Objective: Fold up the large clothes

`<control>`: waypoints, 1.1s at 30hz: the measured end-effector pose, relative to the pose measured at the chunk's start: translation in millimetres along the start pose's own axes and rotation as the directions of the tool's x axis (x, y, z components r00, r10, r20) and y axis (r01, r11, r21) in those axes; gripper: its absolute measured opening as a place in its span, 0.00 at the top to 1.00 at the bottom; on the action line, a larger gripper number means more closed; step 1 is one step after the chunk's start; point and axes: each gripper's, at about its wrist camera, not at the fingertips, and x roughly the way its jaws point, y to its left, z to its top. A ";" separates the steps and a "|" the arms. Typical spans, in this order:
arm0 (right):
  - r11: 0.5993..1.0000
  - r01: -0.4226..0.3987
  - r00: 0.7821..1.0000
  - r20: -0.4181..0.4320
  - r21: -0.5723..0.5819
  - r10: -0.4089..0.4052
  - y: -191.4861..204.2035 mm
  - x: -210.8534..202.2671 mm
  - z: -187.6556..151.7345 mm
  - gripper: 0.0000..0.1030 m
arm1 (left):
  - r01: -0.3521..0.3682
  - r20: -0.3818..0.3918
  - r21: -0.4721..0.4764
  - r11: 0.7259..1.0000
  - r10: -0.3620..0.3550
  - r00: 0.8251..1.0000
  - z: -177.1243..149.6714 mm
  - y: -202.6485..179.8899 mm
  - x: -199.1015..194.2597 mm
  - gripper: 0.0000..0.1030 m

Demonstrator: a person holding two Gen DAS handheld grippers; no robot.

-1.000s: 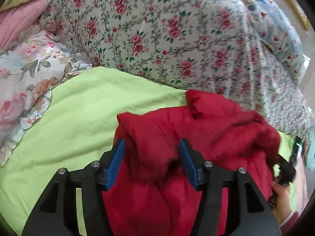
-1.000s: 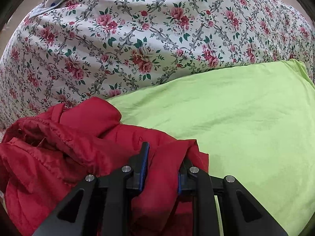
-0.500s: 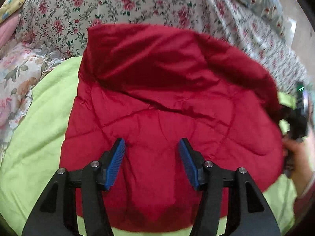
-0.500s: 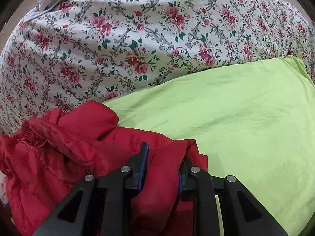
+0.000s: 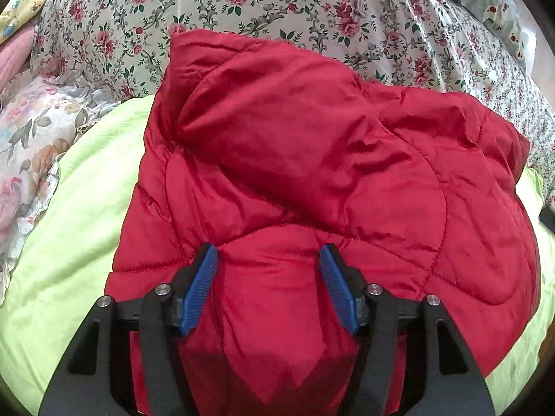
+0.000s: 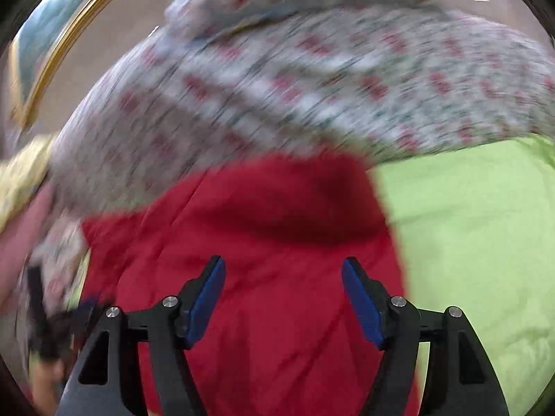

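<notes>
A: What is the setting?
B: A bed under a rose-print cover, with a lime-green sheet laid over its near part.

A: Where is the garment?
B: A red quilted jacket lies spread on the green sheet, its far edge reaching the floral cover.

A: And the left gripper?
B: Its blue-padded fingers have been opening slightly. A puffed fold of the jacket bulges between them; I cannot tell whether the pads press it.

A: The right gripper?
B: That view is blurred. Its jaws have just opened wide and grip nothing; the jacket lies beyond and beneath them.
</notes>
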 end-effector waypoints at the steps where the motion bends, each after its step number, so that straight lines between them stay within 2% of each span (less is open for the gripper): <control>1: 0.999 -0.012 0.999 -0.053 -0.045 0.009 8.9 8.5 -8.2 0.31 | -0.004 0.000 0.002 1.000 0.004 1.000 -0.3 -0.5 1.1 0.39; 3: 0.995 -0.003 0.993 -0.114 -0.100 -0.008 19.0 22.2 -20.1 0.31 | -0.012 -0.001 0.007 1.000 0.012 1.000 -0.1 -0.9 2.9 0.38; 5: 0.992 0.028 0.990 -0.137 -0.124 -0.045 19.8 35.8 -25.1 0.31 | -0.014 -0.005 0.011 1.000 0.014 1.000 1.6 0.0 5.3 0.38; 7: 0.995 0.063 0.985 -0.156 -0.080 -0.075 8.3 51.3 -22.7 0.31 | -0.011 -0.009 0.013 1.000 0.011 1.000 4.0 1.2 8.0 0.37; 11: 0.996 0.091 0.976 -0.198 0.013 -0.087 -15.6 77.9 -13.6 0.33 | 0.005 -0.027 0.001 1.000 -0.005 1.000 12.6 7.0 18.0 0.36; 14: 0.991 0.130 0.971 -0.202 -0.005 -0.128 -18.0 90.9 -8.6 0.33 | 0.022 -0.042 -0.021 1.000 -0.023 0.999 18.6 13.0 25.8 0.36; 19: 0.988 0.126 0.972 -0.210 0.084 -0.107 -34.8 108.8 -5.1 0.33 | 0.036 -0.054 -0.034 0.999 -0.038 0.998 25.5 17.3 37.3 0.36; 22: 0.987 0.132 0.972 -0.206 0.088 -0.112 -36.2 113.0 -7.9 0.33 | 0.029 -0.055 -0.033 0.999 -0.031 0.998 26.1 16.0 39.4 0.35; 33: 0.989 0.116 0.977 -0.188 0.094 -0.097 -38.6 98.1 -22.1 0.33 | 0.059 -0.026 -0.047 0.997 -0.061 0.998 18.3 27.0 12.3 0.35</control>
